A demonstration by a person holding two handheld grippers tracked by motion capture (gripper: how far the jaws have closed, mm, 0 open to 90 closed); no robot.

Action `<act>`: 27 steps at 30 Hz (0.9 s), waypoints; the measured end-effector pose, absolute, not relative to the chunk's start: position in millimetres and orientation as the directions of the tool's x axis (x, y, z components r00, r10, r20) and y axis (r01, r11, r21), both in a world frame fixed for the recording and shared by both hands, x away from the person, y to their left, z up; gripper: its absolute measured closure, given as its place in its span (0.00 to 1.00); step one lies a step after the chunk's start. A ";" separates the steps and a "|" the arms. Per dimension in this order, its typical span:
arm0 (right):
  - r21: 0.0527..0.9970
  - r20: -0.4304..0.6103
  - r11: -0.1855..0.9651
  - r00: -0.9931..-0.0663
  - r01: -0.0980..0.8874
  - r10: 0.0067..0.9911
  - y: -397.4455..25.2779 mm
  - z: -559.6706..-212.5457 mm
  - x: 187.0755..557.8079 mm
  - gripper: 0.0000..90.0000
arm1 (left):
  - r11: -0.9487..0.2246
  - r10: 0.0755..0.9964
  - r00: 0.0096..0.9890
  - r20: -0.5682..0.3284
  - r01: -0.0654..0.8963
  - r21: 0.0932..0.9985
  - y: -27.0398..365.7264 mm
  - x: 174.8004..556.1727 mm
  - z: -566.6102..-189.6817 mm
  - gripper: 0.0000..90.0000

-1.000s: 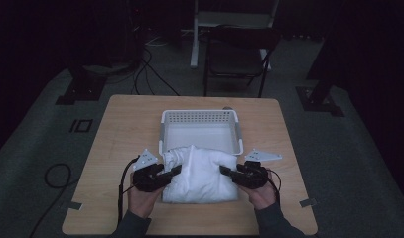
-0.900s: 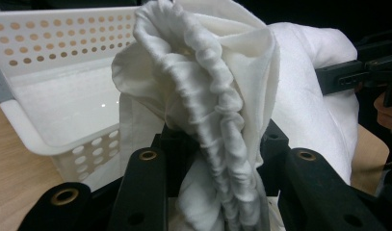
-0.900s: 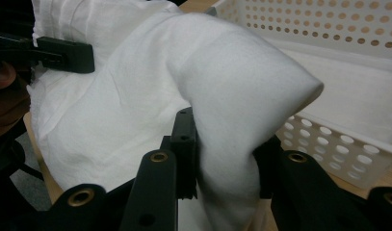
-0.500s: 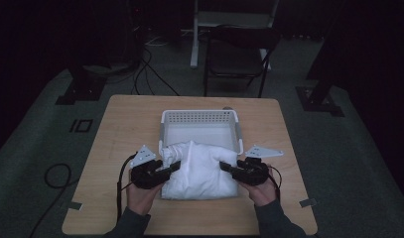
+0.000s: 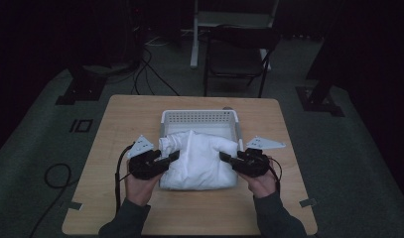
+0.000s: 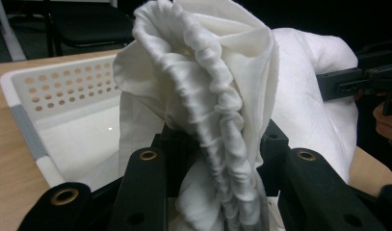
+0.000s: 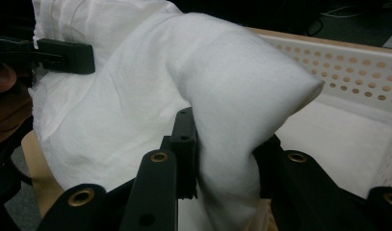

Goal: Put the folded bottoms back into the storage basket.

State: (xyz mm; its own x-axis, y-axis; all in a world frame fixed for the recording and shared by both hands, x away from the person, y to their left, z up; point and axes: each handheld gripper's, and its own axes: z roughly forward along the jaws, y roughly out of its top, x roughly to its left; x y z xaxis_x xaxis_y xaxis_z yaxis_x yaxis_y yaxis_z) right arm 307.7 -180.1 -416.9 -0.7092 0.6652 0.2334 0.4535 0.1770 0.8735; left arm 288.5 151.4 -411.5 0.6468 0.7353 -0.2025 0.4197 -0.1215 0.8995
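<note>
Both in: left hand-held gripper (image 5: 173, 156) and right hand-held gripper (image 5: 224, 157) pinch the white cloth (image 5: 199, 161), probably lifting it next into the basket (image 5: 198, 117).

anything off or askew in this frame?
Nothing damaged or spilled. The white cloth is bunched, half over the basket's near rim, pinched by the left gripper and the right gripper.

high: overhead, forward-down | gripper views: close, facing inward | shared: cloth (image 5: 199, 161)
</note>
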 end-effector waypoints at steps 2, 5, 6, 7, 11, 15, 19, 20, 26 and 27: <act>0.874 0.234 0.174 -0.706 0.454 0.669 -179.5 -415.3 310.4 0.79 | -0.122 0.737 0.646 -0.200 0.418 0.900 151.2 290.7 -410.4 0.72; 0.875 0.233 0.172 -0.704 0.453 0.670 -179.2 -413.1 313.9 0.79 | -0.118 0.737 0.645 -0.202 0.417 0.901 151.8 295.2 -408.6 0.72; 0.875 0.232 0.172 -0.704 0.452 0.671 -179.0 -412.3 315.1 0.79 | -0.115 0.738 0.643 -0.203 0.417 0.901 151.7 296.1 -408.2 0.72; 0.876 0.231 0.172 -0.704 0.451 0.671 -178.8 -411.7 315.9 0.79 | -0.115 0.739 0.643 -0.202 0.417 0.902 151.8 297.2 -407.6 0.72; 0.879 0.221 0.174 -0.702 0.445 0.677 -177.7 -408.8 320.6 0.79 | -0.113 0.741 0.641 -0.202 0.416 0.902 151.8 302.5 -406.0 0.72; 0.879 0.225 0.168 -0.698 0.447 0.680 -177.4 -407.9 325.2 0.79 | -0.109 0.742 0.638 -0.204 0.415 0.903 151.7 306.4 -405.1 0.72; 0.879 0.226 0.165 -0.694 0.448 0.683 -177.4 -408.0 328.2 0.79 | -0.113 0.741 0.640 -0.201 0.415 0.903 151.4 310.7 -405.1 0.72; 0.878 0.226 0.165 -0.693 0.449 0.684 -177.5 -408.0 329.1 0.79 | -0.114 0.741 0.641 -0.201 0.415 0.903 151.5 311.6 -405.1 0.72; 0.879 0.225 0.161 -0.689 0.448 0.689 -177.5 -407.1 333.1 0.79 | -0.108 0.740 0.641 -0.204 0.413 0.904 151.4 317.5 -404.4 0.72; 0.879 0.226 0.160 -0.688 0.449 0.690 -177.5 -406.7 334.1 0.79 | -0.106 0.741 0.639 -0.205 0.413 0.904 151.5 318.3 -404.3 0.72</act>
State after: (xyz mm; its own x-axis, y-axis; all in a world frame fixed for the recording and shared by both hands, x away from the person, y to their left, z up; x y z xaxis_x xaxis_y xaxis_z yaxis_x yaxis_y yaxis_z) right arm 334.1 -177.5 -406.7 -0.6880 0.6895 0.2263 0.4491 0.1596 0.8791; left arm 318.3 151.5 -404.3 0.6392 0.7413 -0.2050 0.4133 -0.1063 0.9043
